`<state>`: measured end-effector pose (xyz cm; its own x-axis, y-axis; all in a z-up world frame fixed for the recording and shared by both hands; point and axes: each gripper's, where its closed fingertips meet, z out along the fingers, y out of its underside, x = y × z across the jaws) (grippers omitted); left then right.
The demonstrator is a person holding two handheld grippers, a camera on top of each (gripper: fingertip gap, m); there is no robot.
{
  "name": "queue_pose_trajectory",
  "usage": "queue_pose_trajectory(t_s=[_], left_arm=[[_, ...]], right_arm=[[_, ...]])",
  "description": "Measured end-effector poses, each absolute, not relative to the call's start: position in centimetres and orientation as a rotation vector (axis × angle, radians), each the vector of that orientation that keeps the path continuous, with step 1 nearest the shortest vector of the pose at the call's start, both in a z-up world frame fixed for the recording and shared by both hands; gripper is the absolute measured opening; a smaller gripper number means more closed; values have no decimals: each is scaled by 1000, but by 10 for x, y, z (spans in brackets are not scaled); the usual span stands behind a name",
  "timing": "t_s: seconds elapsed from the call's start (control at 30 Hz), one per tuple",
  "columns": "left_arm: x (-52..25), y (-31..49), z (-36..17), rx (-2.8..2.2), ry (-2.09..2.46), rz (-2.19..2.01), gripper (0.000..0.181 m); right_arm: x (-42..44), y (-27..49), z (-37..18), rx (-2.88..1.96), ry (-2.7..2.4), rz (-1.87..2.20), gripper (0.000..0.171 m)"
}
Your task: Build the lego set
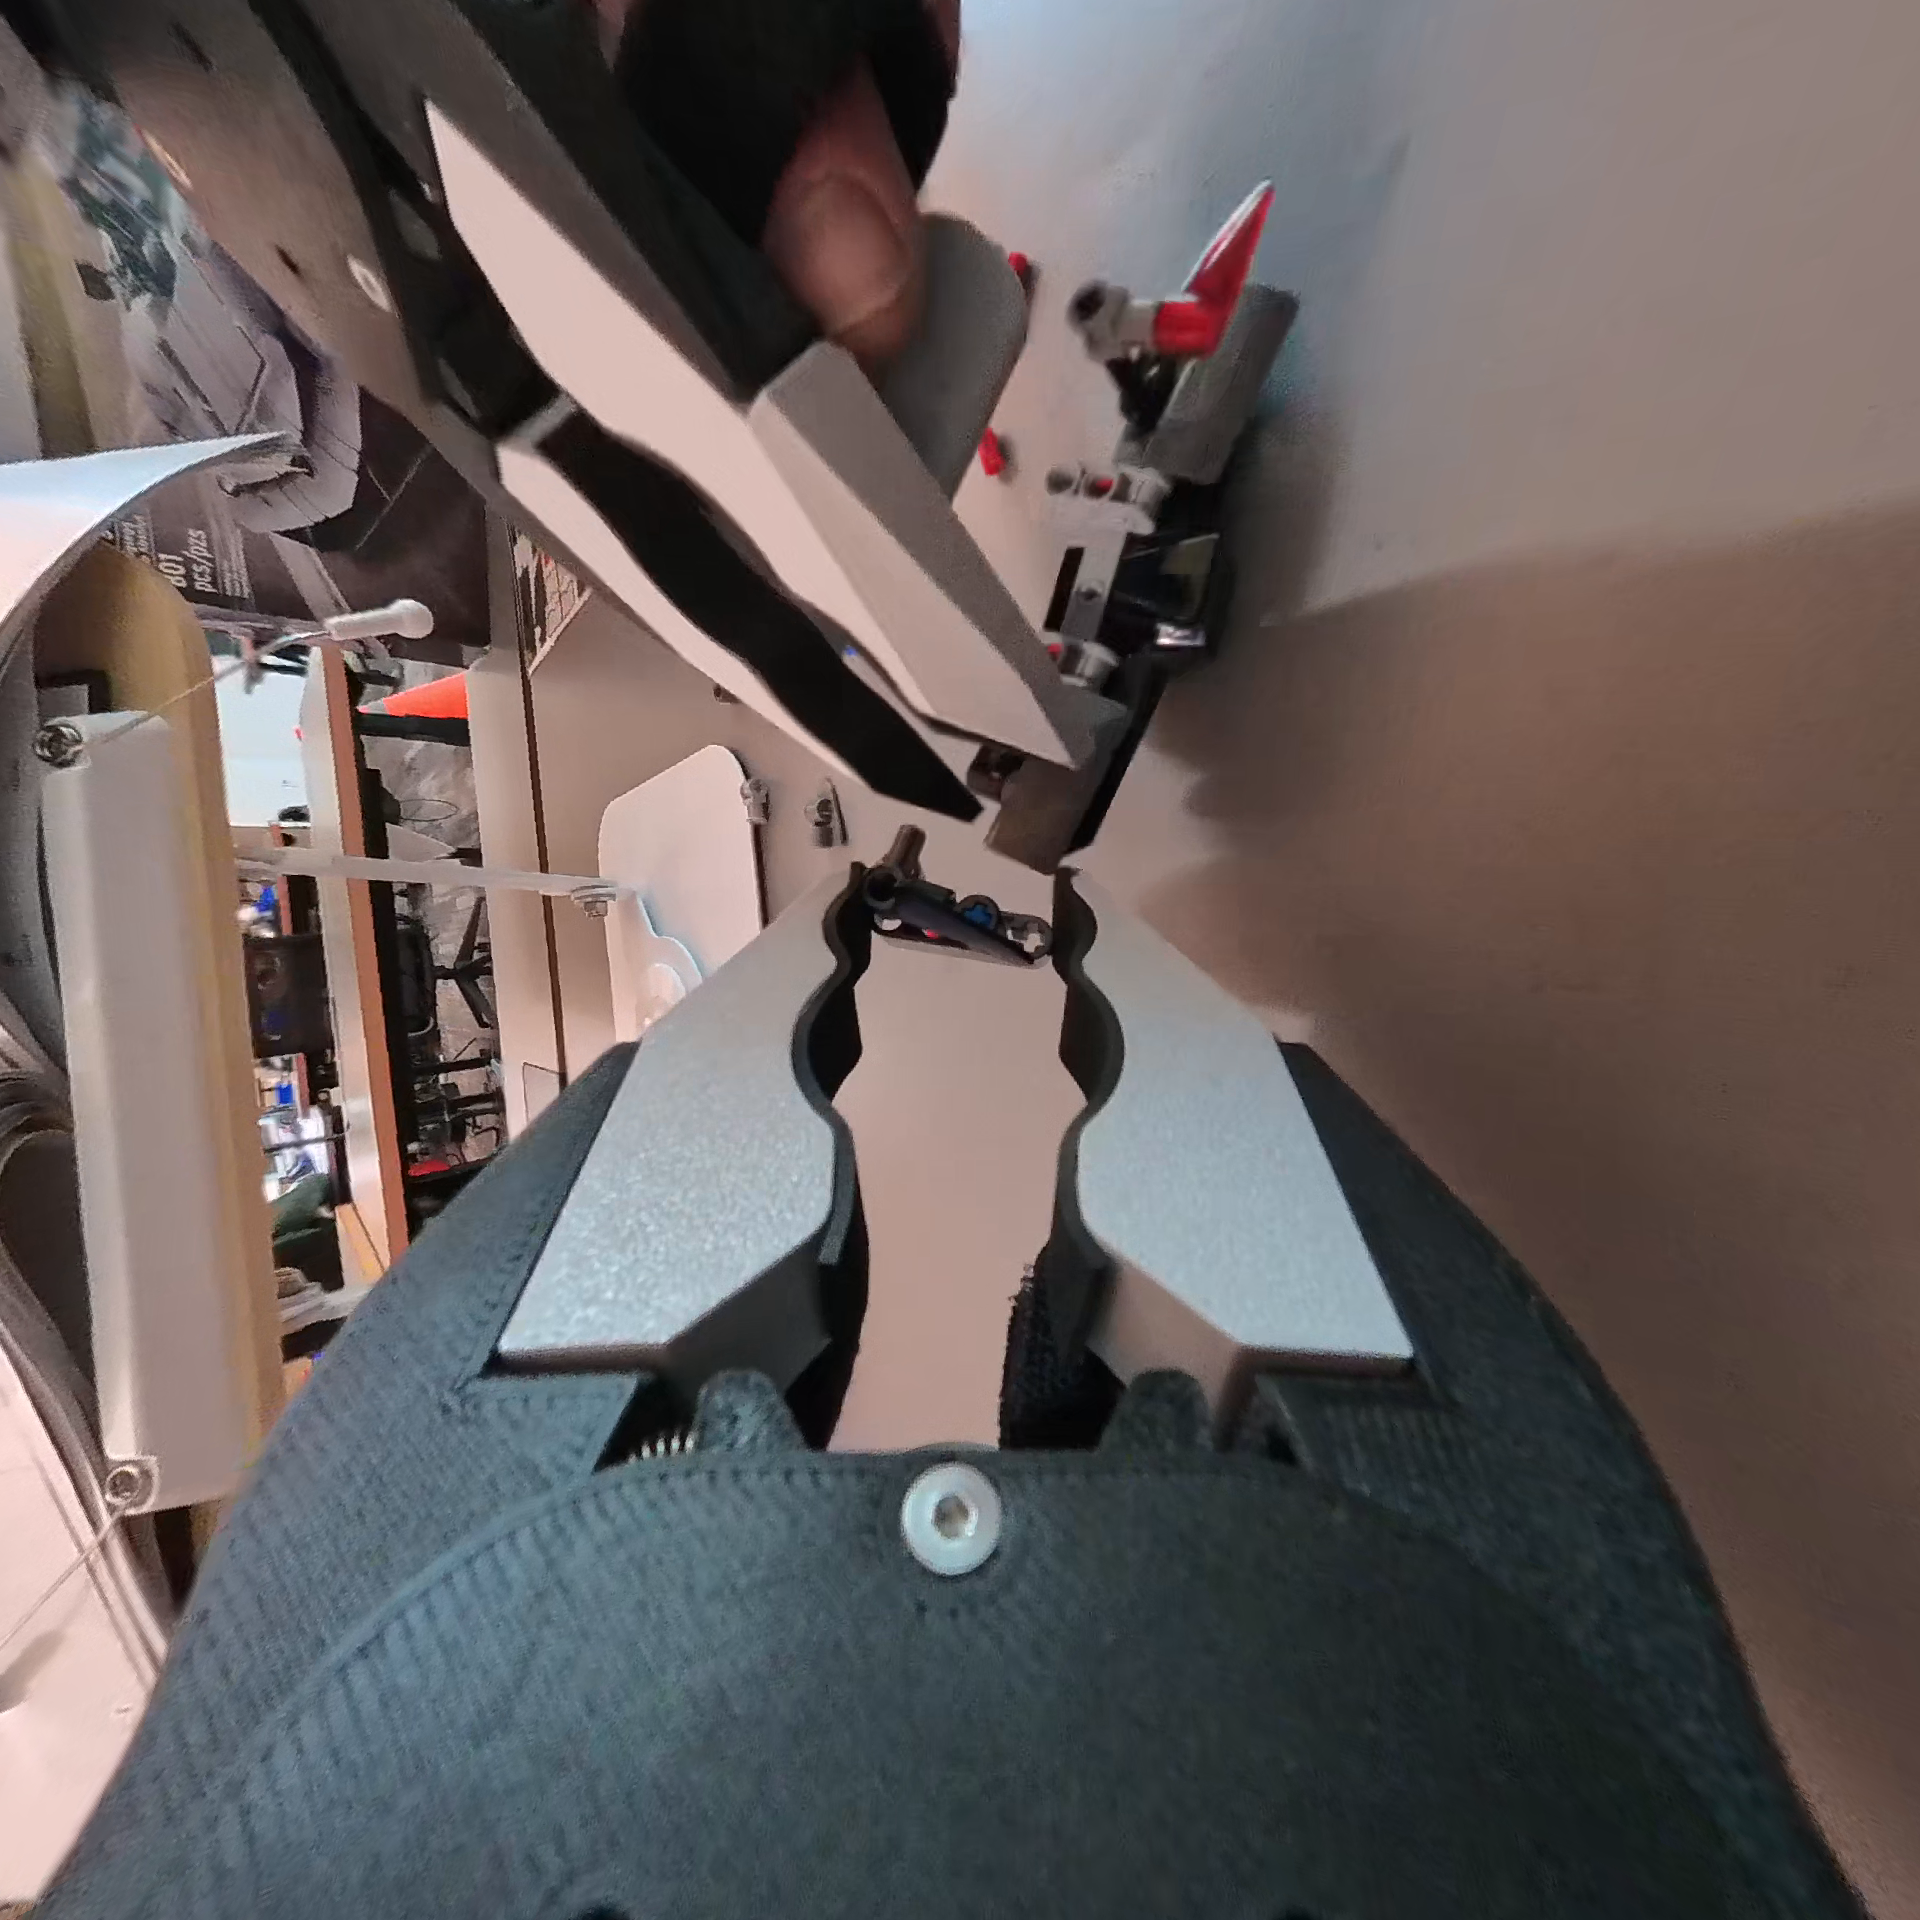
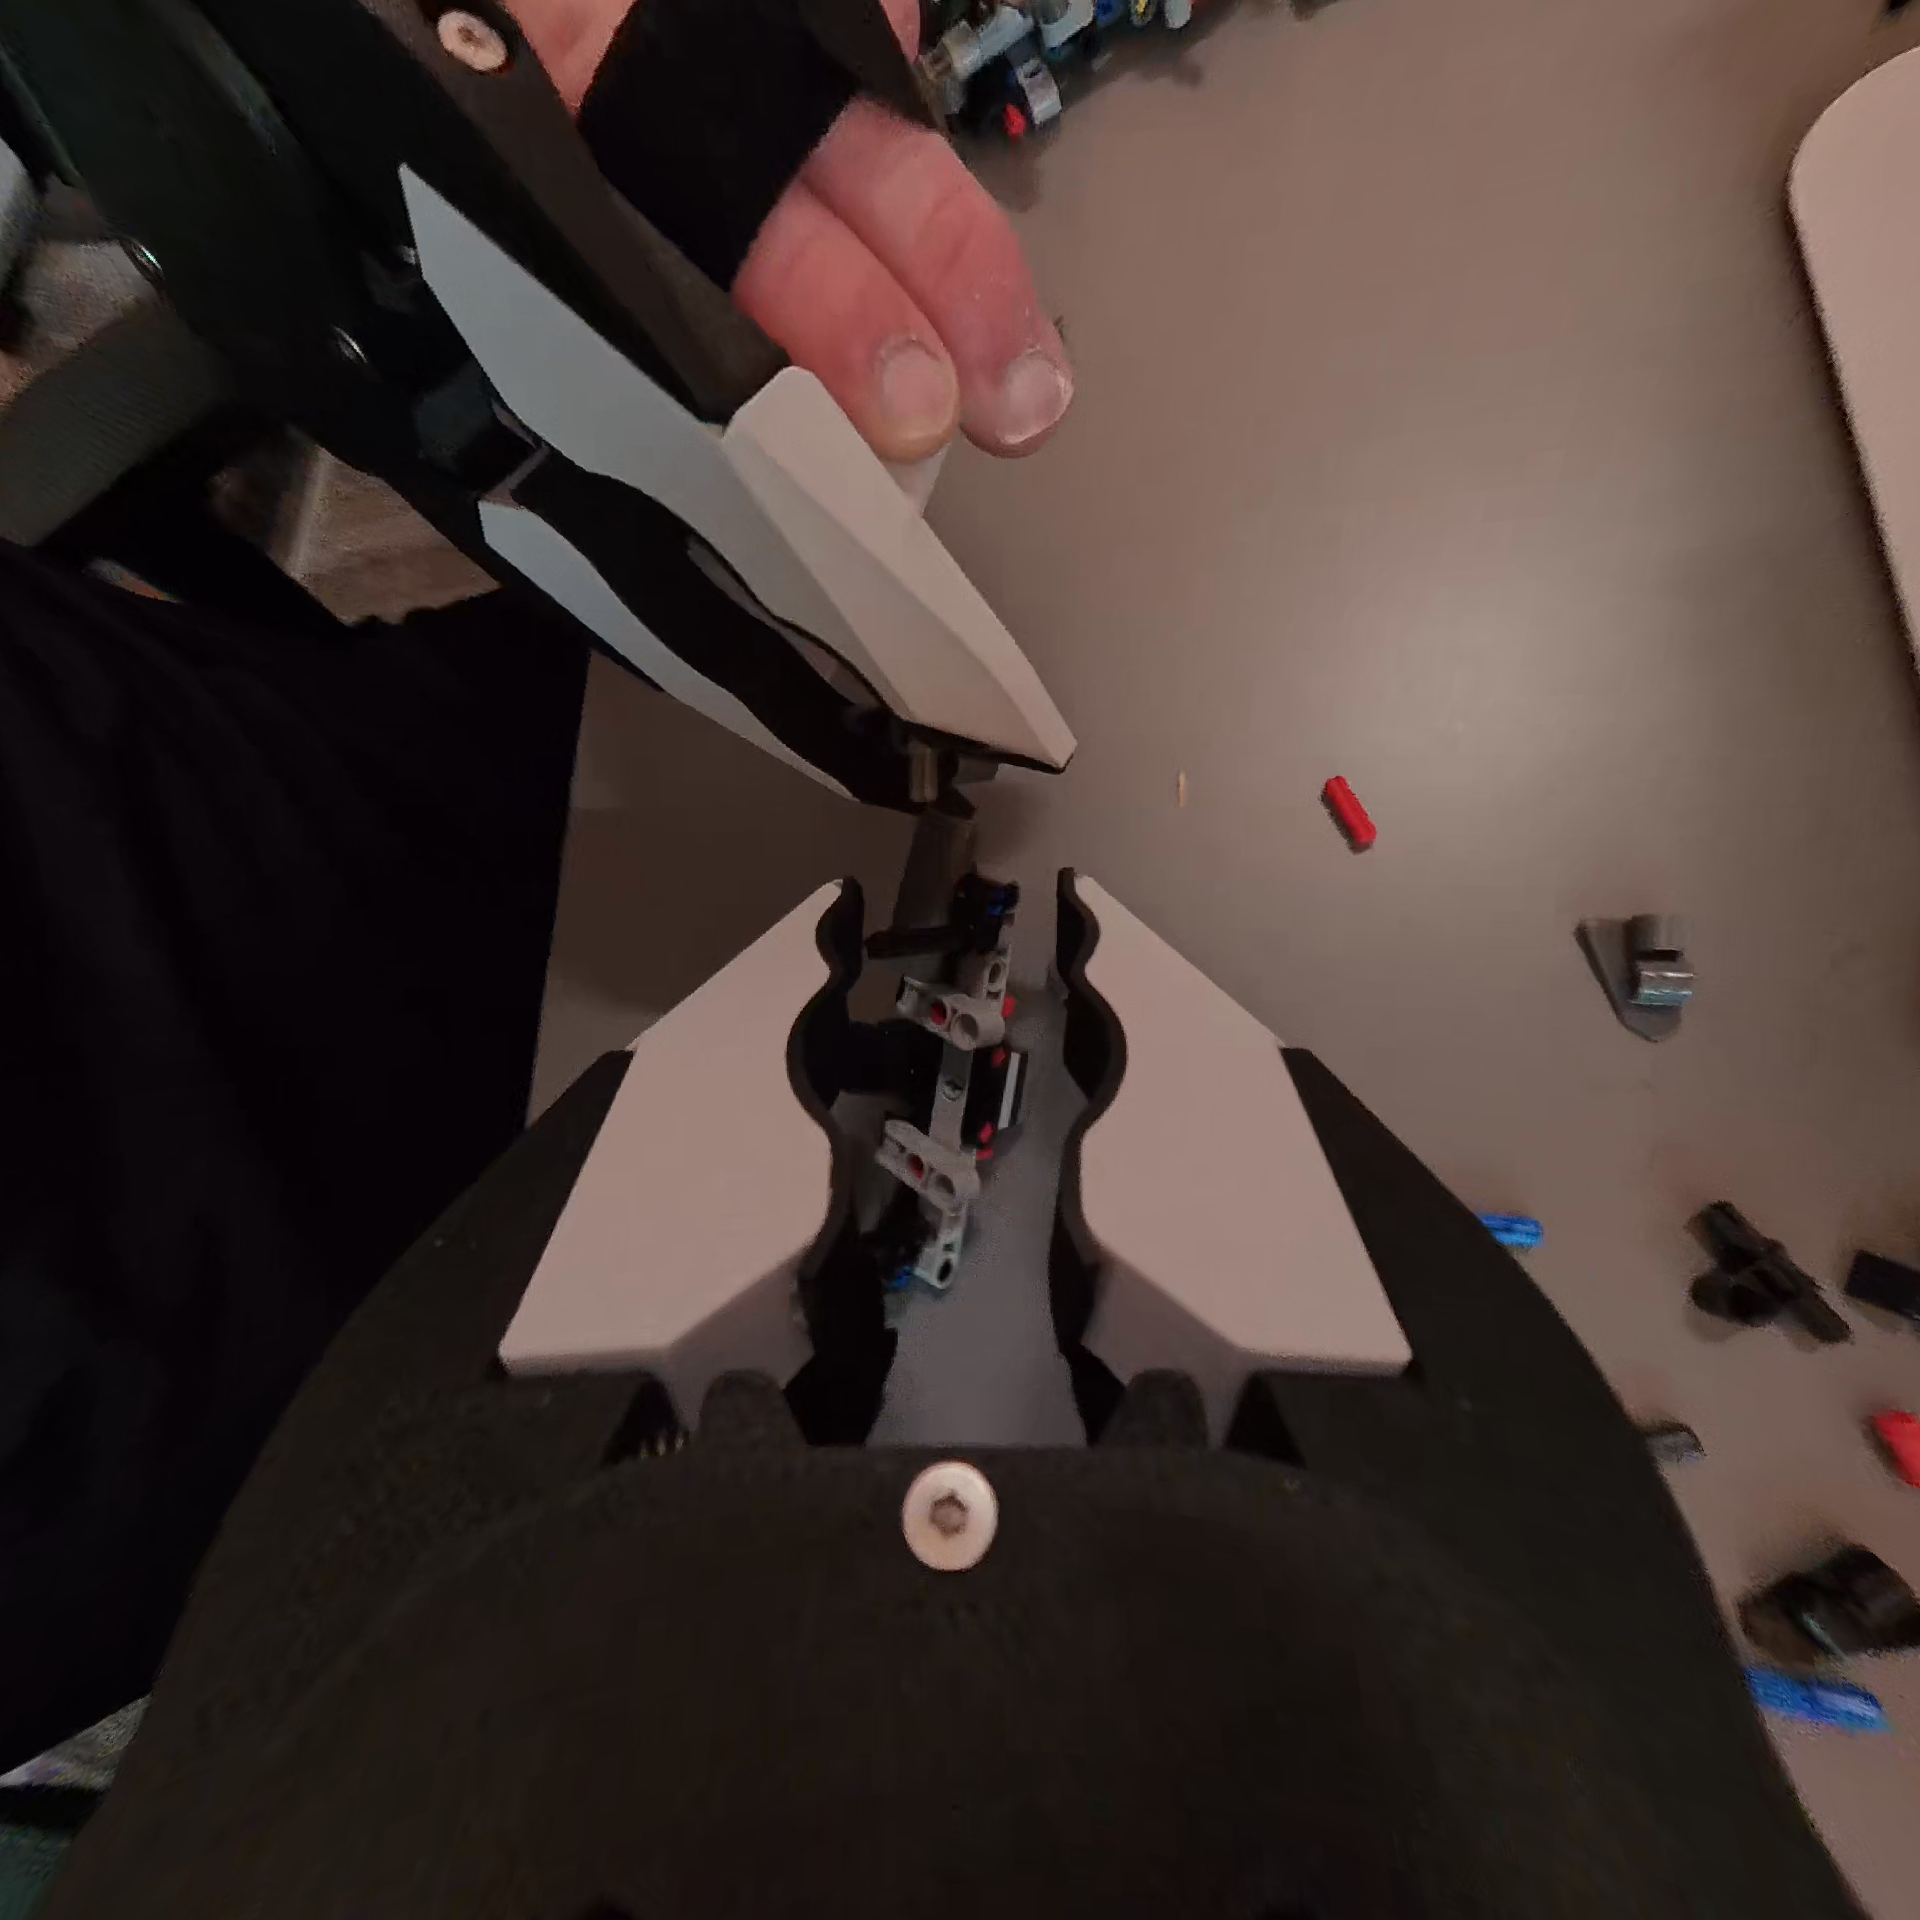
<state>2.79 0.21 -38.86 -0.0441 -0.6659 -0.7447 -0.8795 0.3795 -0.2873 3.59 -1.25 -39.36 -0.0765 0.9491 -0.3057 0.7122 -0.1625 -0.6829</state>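
In the left wrist view my left gripper (image 1: pixel 958 904) is shut on a small dark Lego piece (image 1: pixel 961 925) with a blue pin, which spans its fingertips. The right gripper (image 1: pixel 1023 779) reaches in from the upper left, tips just above that piece. It holds a grey, black and red Lego assembly (image 1: pixel 1132 488) against the table. In the right wrist view my right gripper (image 2: pixel 956 894) has its jaws close on either side of the assembly (image 2: pixel 951 1081). The left gripper (image 2: pixel 956 774) comes from the upper left, its tip at the assembly's far end.
Loose pieces lie on the table to the right: a red pin (image 2: pixel 1349 812), a grey piece (image 2: pixel 1642 977), black pieces (image 2: pixel 1756 1278) and blue pins (image 2: pixel 1813 1704). More parts are piled at the back (image 2: pixel 1018 62). The set's box (image 1: pixel 239 343) shows at the left. My two grippers' fingertips are within a few centimetres of each other.
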Motion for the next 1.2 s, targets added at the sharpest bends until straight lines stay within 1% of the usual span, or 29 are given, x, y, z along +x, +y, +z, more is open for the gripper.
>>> queue_pose_trajectory(t_s=[0.07, 0.17, 0.27, 0.37, 0.5, 0.53, 0.63, 0.7, 0.8, 0.83, 0.93, 1.03, 1.2], left_arm=[[26, 2, -392, -1369, 1776, 304, 33], [25, 0, -397, -1385, 1771, 283, 33], [25, -1, -401, -1400, 1769, 267, 32], [22, -1, -404, -1425, 1755, 247, 32], [14, 0, -409, -1450, 1740, 233, 33], [12, 0, -410, -1456, 1735, 232, 33], [7, 0, -410, -1470, 1716, 215, 33], [5, 0, -410, -1478, 1702, 203, 33], [2, 0, -410, -1481, 1691, 194, 33], [2, -1, -411, -1482, 1689, 194, 33], [0, -3, -411, -1484, 1681, 182, 33], [-2, -5, -412, -1489, 1675, 173, 33], [-4, -8, -413, -1486, 1667, 161, 33]], right_arm=[[39, -9, -393, -1853, -1807, 944, 39], [39, -11, -394, -1842, -1810, 748, 49], [35, -14, -402, -1880, -1791, 624, 50], [30, -10, -409, -1874, -1769, 515, 45], [25, -5, -413, -1827, -1794, 389, 43], [23, -7, -410, -1811, -1805, 388, 41], [20, -7, -403, -1789, -1822, 367, 43], [18, -10, -403, -1780, -1857, 389, 41], [16, -12, -409, -1808, -1896, 426, 42], [16, -12, -411, -1809, -1909, 420, 41], [14, -14, -417, -1789, -1963, 412, 28], [13, -15, -421, -1769, -1997, 380, 22], [10, -17, -421, -1760, -2015, 398, 22]])
